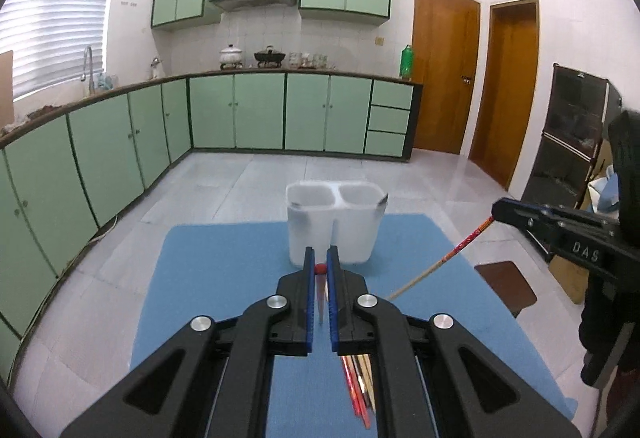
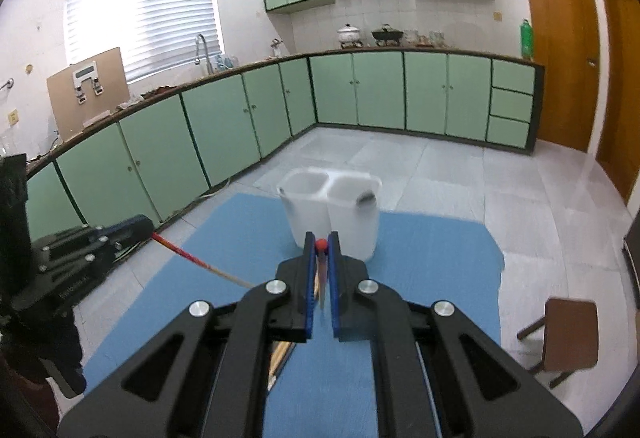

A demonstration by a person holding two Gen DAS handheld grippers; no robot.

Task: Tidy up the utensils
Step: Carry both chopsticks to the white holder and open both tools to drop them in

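Note:
My left gripper (image 1: 320, 253) is shut on a chopstick whose red end (image 1: 319, 269) shows between the blue pads. My right gripper (image 2: 321, 238) is likewise shut on a red-ended chopstick (image 2: 320, 244). In the left wrist view the right gripper (image 1: 497, 207) enters from the right, its red-patterned chopstick (image 1: 448, 257) slanting down to the left. From the right wrist view the left gripper (image 2: 145, 227) is at the left with its chopstick (image 2: 200, 262). A white two-compartment holder (image 1: 312, 234) (image 2: 352, 234) stands on the blue mat (image 1: 224, 270) (image 2: 432, 262) just beyond both grippers. More chopsticks (image 1: 360, 386) (image 2: 280, 356) lie on the mat below.
A small dark thing (image 1: 384, 198) (image 2: 366, 196) sits at the rim of the holder's right compartment, too blurred to name. A brown stool (image 1: 506, 286) (image 2: 568, 334) stands right of the mat. Green cabinets (image 1: 260, 110) line the far wall; a black rack (image 1: 572, 134) is at the right.

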